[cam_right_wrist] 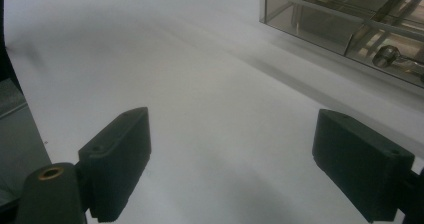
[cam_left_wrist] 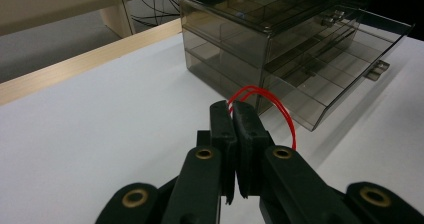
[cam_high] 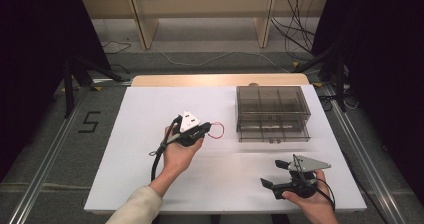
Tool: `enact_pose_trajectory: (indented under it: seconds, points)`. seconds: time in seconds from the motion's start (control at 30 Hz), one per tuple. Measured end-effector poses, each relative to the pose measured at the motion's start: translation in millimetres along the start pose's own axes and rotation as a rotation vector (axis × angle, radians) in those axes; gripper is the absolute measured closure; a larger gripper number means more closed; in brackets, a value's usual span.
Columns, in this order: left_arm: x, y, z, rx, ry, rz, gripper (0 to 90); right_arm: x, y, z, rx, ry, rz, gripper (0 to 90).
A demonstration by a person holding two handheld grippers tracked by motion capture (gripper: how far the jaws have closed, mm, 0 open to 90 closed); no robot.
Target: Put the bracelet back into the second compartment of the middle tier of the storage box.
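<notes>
White bench (cam_high: 150, 184): left claw (cam_left_wrist: 234, 115) clamped on red wire loop (cam_left_wrist: 280, 109) near smoky drawer organizer (cam_high: 272, 111); right claw (cam_right_wrist: 230, 159) released, empty.

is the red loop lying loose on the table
No, the left gripper pinches the red loop between its shut jaws.

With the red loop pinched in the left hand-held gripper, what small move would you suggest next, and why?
Probably carry the red loop onward toward the smoky drawer box: the left hand-held gripper is clamped on it, and the bottom drawer stands pulled out just beyond.
</notes>
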State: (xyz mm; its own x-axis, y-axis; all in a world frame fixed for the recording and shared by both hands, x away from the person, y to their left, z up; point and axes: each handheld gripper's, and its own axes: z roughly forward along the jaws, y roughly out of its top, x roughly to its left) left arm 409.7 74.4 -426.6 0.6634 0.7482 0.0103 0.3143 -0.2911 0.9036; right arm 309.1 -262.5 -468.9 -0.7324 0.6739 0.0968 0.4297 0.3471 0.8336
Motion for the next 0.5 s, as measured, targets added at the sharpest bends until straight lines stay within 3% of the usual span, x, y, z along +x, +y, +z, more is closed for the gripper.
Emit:
enact_pose_trajectory:
  seconds: [0.5]
  points:
    - [-20.4,15.0,14.6,-0.008,-0.044,0.032,87.7,0.0,0.2,0.0,0.002,0.0,-0.005,16.5]
